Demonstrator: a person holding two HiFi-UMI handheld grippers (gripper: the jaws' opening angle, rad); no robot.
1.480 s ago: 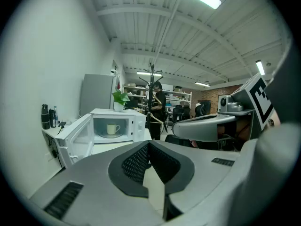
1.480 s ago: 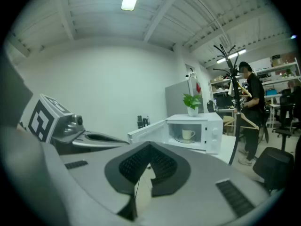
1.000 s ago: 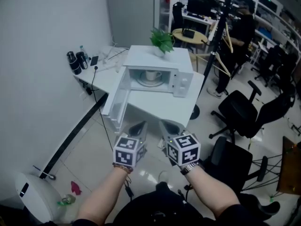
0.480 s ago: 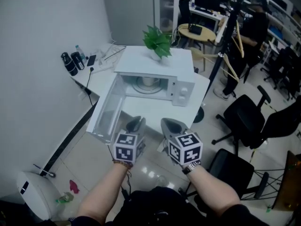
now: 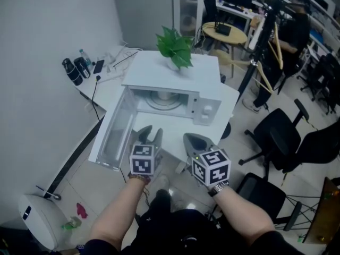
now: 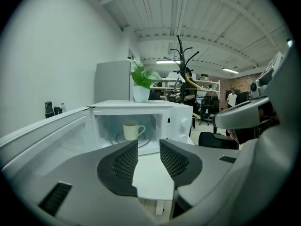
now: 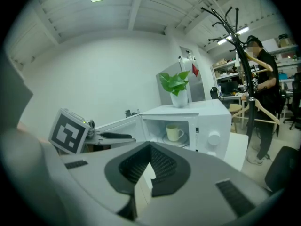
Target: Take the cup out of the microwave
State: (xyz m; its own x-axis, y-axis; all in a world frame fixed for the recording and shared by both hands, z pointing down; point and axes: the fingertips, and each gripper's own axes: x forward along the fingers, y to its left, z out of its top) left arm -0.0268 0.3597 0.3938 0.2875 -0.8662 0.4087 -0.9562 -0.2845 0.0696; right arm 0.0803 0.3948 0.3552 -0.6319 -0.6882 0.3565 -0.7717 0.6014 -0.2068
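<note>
From the head view, a white box-shaped microwave oven [image 5: 204, 76] stands on a white table [image 5: 178, 125], and its door [image 5: 114, 134] hangs wide open to the left. A green leafy plant in a white pot [image 5: 174, 48] stands on top of the oven. The left gripper [image 5: 150, 135] and the right gripper [image 5: 194, 140] are side by side near the front edge of the table, both pointing toward the oven.

In the left gripper view, the jaws are apart and opening, and nothing is between them. The cream ceramic cup with a handle [image 6: 130, 130] stands upright on the round glass plate inside the oven, well apart from the gripper.

In the right gripper view, the jaw tips meet and hold nothing. The cup [image 7: 173, 132] is seen inside the open oven, under the plant.
</note>
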